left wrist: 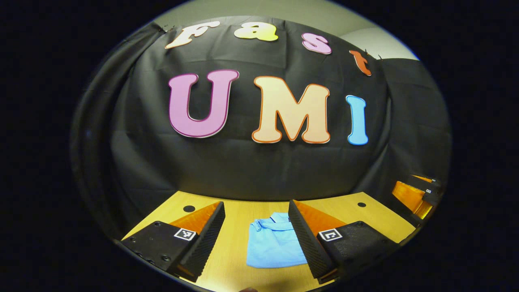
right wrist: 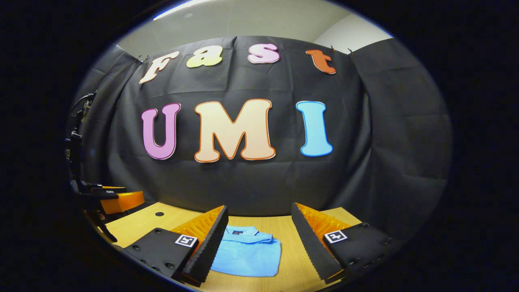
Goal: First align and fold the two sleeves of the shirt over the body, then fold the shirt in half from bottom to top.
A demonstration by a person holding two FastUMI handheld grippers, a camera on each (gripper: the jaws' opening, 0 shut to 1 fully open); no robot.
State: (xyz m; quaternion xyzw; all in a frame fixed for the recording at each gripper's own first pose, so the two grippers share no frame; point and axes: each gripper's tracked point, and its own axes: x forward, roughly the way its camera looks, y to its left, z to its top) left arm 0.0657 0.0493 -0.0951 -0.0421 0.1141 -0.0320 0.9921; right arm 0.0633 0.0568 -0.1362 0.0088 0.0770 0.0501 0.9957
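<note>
Wooden table (right wrist: 296,259) carries the blue shirt (right wrist: 247,255), a compact folded rectangle lying collar-far at centre; both folds appear complete. Left tongs (left wrist: 256,239) and right tongs (right wrist: 259,243) hover spread, holding nothing. Next move: withdraw both, or square edges.

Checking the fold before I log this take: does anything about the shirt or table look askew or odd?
Nothing stands out. The blue shirt lies folded into a compact rectangle on the wooden table, collar on top, edges fairly even. Both tools, left and right, are open and off it.
</note>
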